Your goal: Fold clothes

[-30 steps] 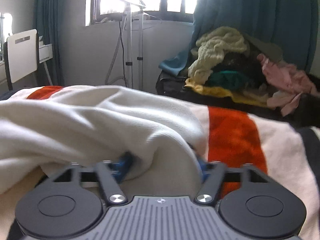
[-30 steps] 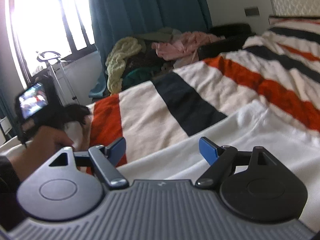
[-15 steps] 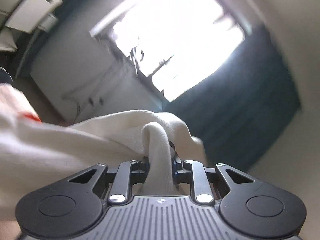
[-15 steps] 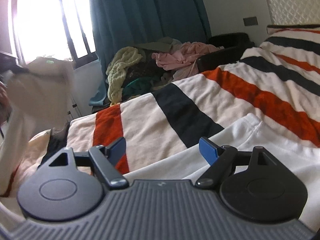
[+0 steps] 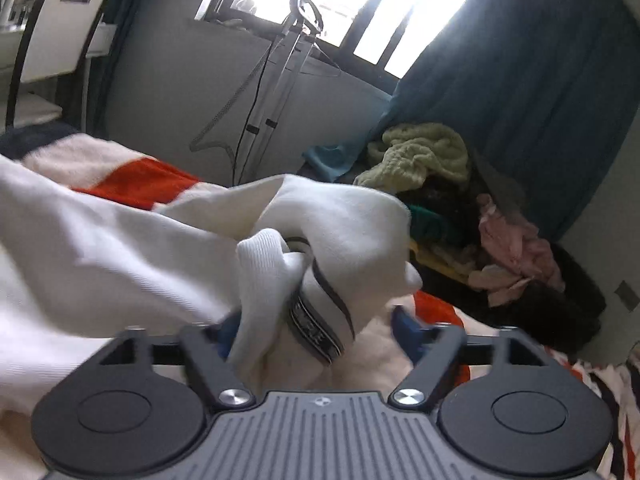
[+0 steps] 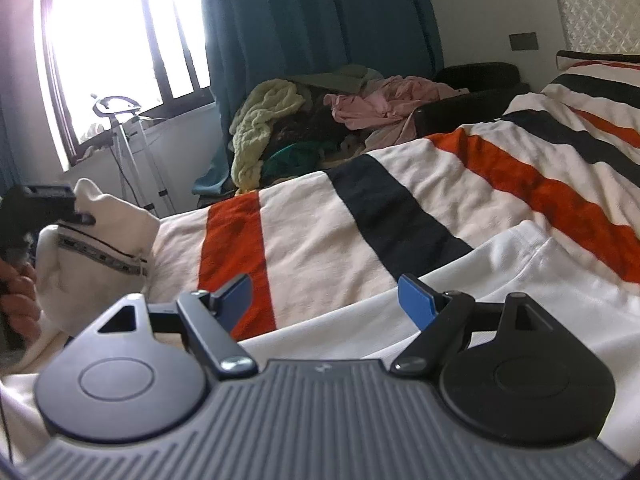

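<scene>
A white garment (image 5: 120, 256) with a dark patterned neck tape lies bunched on the striped bed. In the left wrist view its collar end drapes between the blue pads of my left gripper (image 5: 316, 324), whose jaws stand wide apart, not pinching the cloth. In the right wrist view my right gripper (image 6: 332, 300) is open and empty, low over the garment's flat part (image 6: 500, 280). The left gripper (image 6: 36, 208) and the raised collar (image 6: 108, 240) show at far left.
The bed has a cream blanket with orange and black stripes (image 6: 400, 216). A pile of mixed clothes (image 6: 320, 120) lies on a dark seat beyond the bed. A metal stand (image 5: 288, 80) is by the window, a white chair (image 5: 52, 40) at left.
My left gripper closed on the garment, lifted it up toward the window, then came back down and opened. The right gripper stayed open and nearly still.
</scene>
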